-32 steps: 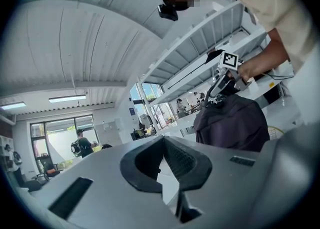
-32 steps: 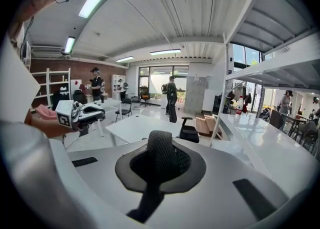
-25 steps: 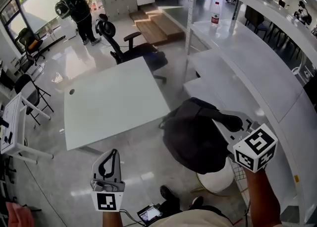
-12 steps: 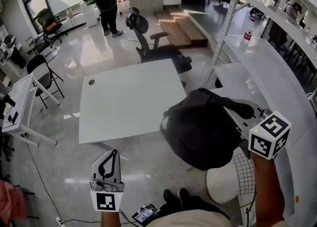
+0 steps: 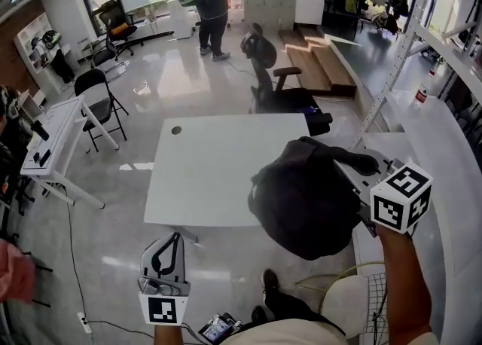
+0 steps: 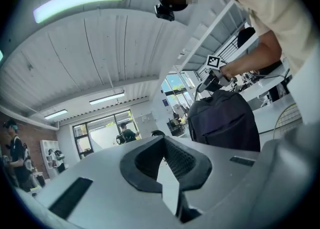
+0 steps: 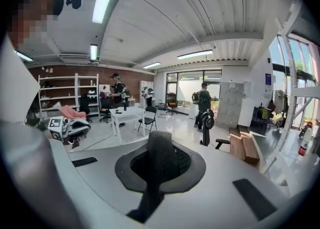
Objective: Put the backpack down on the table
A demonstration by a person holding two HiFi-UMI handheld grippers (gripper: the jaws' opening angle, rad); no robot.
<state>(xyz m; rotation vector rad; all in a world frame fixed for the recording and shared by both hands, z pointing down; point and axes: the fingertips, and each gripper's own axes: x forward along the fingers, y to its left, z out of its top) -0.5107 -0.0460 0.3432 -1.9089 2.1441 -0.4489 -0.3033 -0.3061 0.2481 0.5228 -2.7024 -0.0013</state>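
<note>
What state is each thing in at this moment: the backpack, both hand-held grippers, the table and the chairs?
backpack: hanging in the air, looks zipped, not yet on the table.
right hand-held gripper: shut on the backpack, carrying it.
left hand-held gripper: shut, empty.
table: standing, nothing resting on its top.
office chair: upright, beyond the table.
folding chair: unfolded, standing.

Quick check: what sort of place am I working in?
Probably an open-plan office or lab workspace. A plain white desk stands on a polished floor, a swivel office chair sits behind it, and tall white metal shelving runs along the right side.
</note>
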